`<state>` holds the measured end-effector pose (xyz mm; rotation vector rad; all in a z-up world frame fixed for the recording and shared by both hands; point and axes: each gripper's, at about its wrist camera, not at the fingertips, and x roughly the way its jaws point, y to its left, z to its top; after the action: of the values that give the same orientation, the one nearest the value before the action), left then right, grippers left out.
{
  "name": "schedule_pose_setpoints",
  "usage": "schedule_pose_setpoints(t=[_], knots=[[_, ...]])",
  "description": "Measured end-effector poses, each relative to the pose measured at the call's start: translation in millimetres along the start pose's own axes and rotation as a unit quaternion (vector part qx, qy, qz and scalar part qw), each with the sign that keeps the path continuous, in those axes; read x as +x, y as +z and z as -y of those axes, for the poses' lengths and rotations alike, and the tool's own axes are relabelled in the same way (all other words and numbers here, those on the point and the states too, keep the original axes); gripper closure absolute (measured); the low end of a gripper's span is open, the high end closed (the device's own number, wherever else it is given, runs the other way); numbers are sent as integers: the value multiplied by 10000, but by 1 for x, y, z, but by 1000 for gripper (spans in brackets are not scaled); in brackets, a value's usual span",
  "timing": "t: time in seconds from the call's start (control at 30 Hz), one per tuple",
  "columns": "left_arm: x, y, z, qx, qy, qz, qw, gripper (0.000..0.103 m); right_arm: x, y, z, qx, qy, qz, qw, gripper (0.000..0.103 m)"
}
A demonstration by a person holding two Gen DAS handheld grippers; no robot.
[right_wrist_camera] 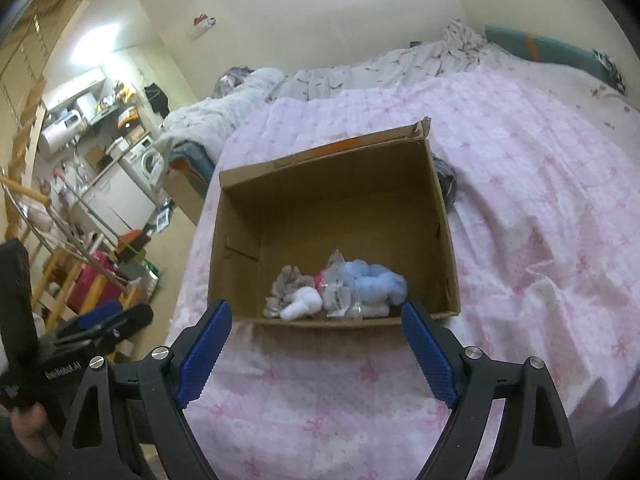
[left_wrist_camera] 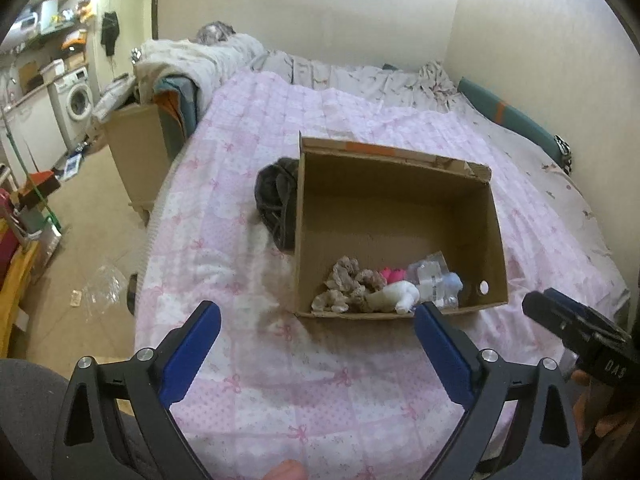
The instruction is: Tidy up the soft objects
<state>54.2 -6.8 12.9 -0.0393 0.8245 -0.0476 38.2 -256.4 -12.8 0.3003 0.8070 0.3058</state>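
An open cardboard box (left_wrist_camera: 400,208) (right_wrist_camera: 440,216) sits on the pink quilt of a bed. At its near wall lies a heap of soft items: a beige frilly piece (left_wrist_camera: 344,280) (right_wrist_camera: 286,280), a white plush (left_wrist_camera: 394,296) (right_wrist_camera: 302,304), a pink bit (left_wrist_camera: 392,274) and a light blue plush (right_wrist_camera: 376,280) in clear wrap. A dark grey garment (left_wrist_camera: 276,204) (right_wrist_camera: 446,178) lies on the quilt against the box's outer side. My left gripper (left_wrist_camera: 318,310) (right_wrist_camera: 132,316) and right gripper (right_wrist_camera: 316,310) (left_wrist_camera: 540,304) hover open in front of the box's near edge, with nothing between their fingers.
The pink quilt (left_wrist_camera: 320,392) (right_wrist_camera: 540,240) covers the bed, with rumpled grey bedding (left_wrist_camera: 360,76) at the far wall. Past the bed's left edge lies the floor (left_wrist_camera: 92,248) with a tall cardboard box (left_wrist_camera: 140,152), clutter and a washing machine (left_wrist_camera: 78,102). A teal pad (left_wrist_camera: 520,116) lines the right side.
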Motion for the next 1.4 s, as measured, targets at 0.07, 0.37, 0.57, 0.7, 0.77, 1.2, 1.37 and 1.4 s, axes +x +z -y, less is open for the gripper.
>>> schedule_pose_setpoints(t=[0.07, 0.37, 0.57, 0.7, 0.77, 1.2, 1.37, 1.4], knots=[[-2, -1, 1, 14, 75, 58, 10000, 6, 0, -1, -2, -58, -56, 8, 10000, 11], [8, -11, 9, 148, 198, -52, 9997, 6, 14, -5, -6, -346, -609, 5, 9975, 5], [14, -11, 12, 166, 233, -67, 9996, 5, 18, -4, -2, -330, -802, 93, 9962, 0], [14, -9, 9, 93, 89, -110, 9999, 5, 16, -5, -2, -376, -878, 146, 9953, 0], [14, -9, 9, 76, 99, -107, 9999, 5, 16, -5, -3, -411, -943, 175, 9945, 0], [15, -7, 4, -80, -2, -157, 9998, 5, 16, -4, -2, -444, -997, 177, 9939, 0], [15, -7, 4, -89, -24, -166, 9998, 5, 16, -5, -3, -467, -1009, 178, 9936, 0], [16, -7, 4, -90, -51, -171, 9998, 5, 16, -5, -3, -466, -1004, 174, 9937, 0]])
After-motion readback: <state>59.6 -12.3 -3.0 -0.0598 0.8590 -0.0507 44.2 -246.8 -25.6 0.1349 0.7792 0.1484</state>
